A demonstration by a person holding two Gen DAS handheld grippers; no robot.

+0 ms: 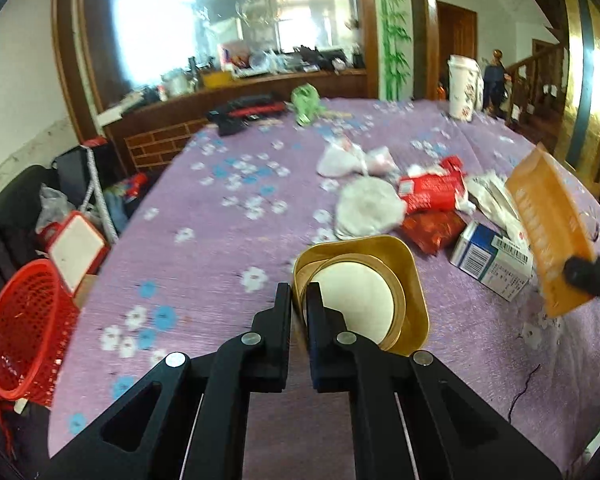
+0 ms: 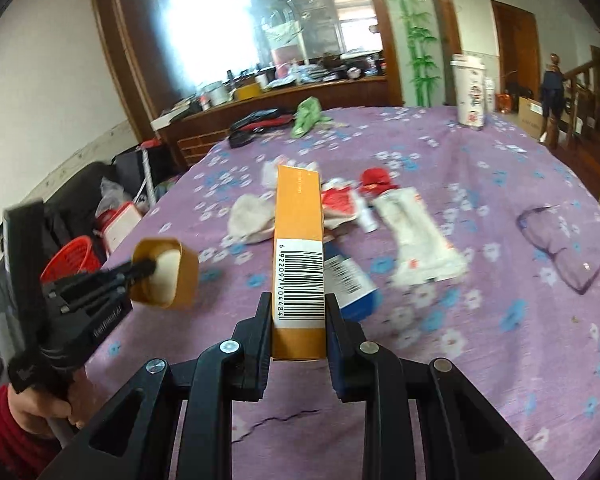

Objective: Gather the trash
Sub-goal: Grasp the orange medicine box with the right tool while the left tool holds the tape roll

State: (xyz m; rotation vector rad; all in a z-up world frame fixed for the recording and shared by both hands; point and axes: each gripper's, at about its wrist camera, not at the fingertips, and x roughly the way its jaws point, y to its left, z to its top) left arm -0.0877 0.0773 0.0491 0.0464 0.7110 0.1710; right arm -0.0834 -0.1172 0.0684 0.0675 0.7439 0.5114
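Orange carton (image 2: 299,256) stands clamped between the right gripper (image 2: 299,320) jaws at frame centre, its long axis running straight away from the camera, barcode end nearest. Only the right view shows glasses (image 2: 558,248) at right. The left gripper (image 1: 299,300) pinches the wall of a gold cup (image 1: 364,296), mouth toward the lens; the red basket (image 1: 28,328) fills that view's lower left.

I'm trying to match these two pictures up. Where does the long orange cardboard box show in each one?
Left wrist view: the long orange cardboard box is at the far right edge, tilted, its lower end pinched by the right gripper.
Right wrist view: the box stands in the centre, barcode up, between that gripper's fingers.
Shared landmark: the white flowered canister at the far side of the purple tablecloth.
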